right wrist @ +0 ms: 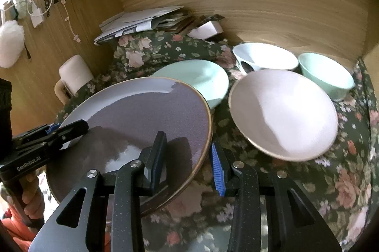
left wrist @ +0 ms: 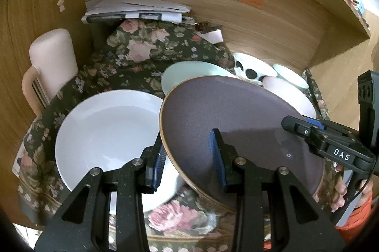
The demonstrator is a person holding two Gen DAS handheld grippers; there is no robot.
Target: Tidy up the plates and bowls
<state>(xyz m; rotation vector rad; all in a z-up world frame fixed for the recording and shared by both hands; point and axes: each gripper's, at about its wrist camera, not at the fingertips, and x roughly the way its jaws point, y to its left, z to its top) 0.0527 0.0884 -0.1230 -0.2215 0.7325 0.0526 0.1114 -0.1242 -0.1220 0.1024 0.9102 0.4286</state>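
A purple-grey plate (left wrist: 236,119) with a tan rim hangs tilted above the floral cloth, held from both sides. My left gripper (left wrist: 188,145) is shut on its left rim, one blue pad on top and one underneath. My right gripper (right wrist: 187,143) is shut on the plate's (right wrist: 142,119) right rim the same way. Each gripper also shows in the other's view: the right gripper (left wrist: 298,125) at the plate's far edge, the left gripper (right wrist: 67,130) at the left. A white plate (left wrist: 106,133) lies on the cloth below and left of the held plate.
On the floral cloth (right wrist: 343,180) lie a mint plate (right wrist: 196,76), a pink bowl (right wrist: 284,114), a white spotted bowl (right wrist: 265,57) and a mint bowl (right wrist: 327,74). A pink jug (left wrist: 52,62) stands left. Papers (left wrist: 135,7) lie against the wooden back wall (left wrist: 260,22).
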